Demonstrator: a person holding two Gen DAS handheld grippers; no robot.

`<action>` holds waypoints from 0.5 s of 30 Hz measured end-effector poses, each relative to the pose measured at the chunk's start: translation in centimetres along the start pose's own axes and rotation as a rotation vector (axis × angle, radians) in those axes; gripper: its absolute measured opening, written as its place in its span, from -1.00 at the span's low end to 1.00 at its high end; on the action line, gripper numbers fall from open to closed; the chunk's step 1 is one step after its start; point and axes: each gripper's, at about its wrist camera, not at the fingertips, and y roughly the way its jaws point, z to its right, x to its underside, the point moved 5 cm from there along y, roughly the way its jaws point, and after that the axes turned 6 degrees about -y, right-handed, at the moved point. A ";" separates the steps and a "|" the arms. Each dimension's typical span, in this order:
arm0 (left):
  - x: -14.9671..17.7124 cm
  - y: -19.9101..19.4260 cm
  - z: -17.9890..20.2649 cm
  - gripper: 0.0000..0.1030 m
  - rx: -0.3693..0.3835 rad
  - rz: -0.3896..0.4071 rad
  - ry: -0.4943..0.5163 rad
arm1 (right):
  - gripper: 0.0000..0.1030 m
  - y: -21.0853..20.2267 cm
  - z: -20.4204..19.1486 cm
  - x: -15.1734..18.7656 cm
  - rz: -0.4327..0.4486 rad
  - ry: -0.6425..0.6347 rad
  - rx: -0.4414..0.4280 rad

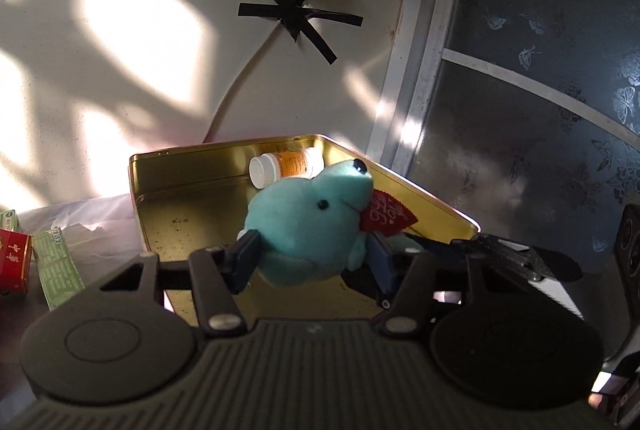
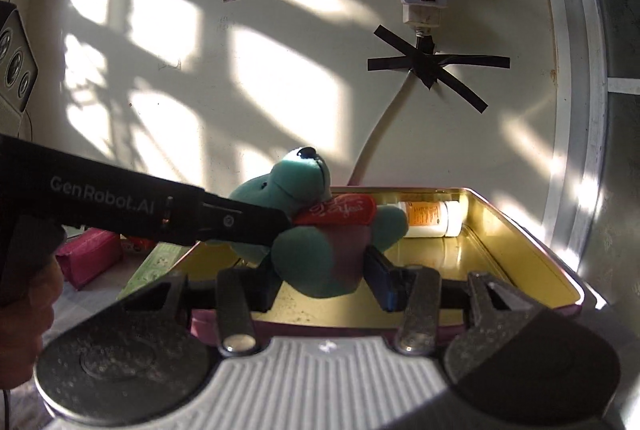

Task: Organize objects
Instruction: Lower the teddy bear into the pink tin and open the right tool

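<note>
1. the left gripper (image 1: 314,256) is clenched on a teal plush toy (image 1: 308,226); its blue pads press into the soft body from both sides.
2. the right gripper (image 2: 324,280) also grasps the same toy at its lower body, one finger on each side.
3. the toy hangs above a gold tin box (image 1: 192,205), not touching its floor, and carries a red heart (image 1: 386,216) at its chest.
4. a white pill bottle (image 1: 286,165) with an orange label lies on its side in the box, against the far wall.
5. a green packet (image 1: 56,266) and a red box (image 1: 14,264) lie on the table to the left of the tin.
</note>
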 end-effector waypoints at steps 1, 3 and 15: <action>0.0 0.4 -0.2 0.16 -0.019 -0.004 -0.004 | -0.07 0.5 0.1 0.2 -0.008 0.002 0.009; 0.1 0.8 -0.5 0.16 -0.057 -0.012 -0.023 | -0.06 1.1 0.3 0.7 -0.017 0.009 0.029; 2.6 -4.9 -1.7 0.29 -0.203 0.005 -0.048 | -0.01 -4.3 -0.4 1.9 0.045 0.118 0.078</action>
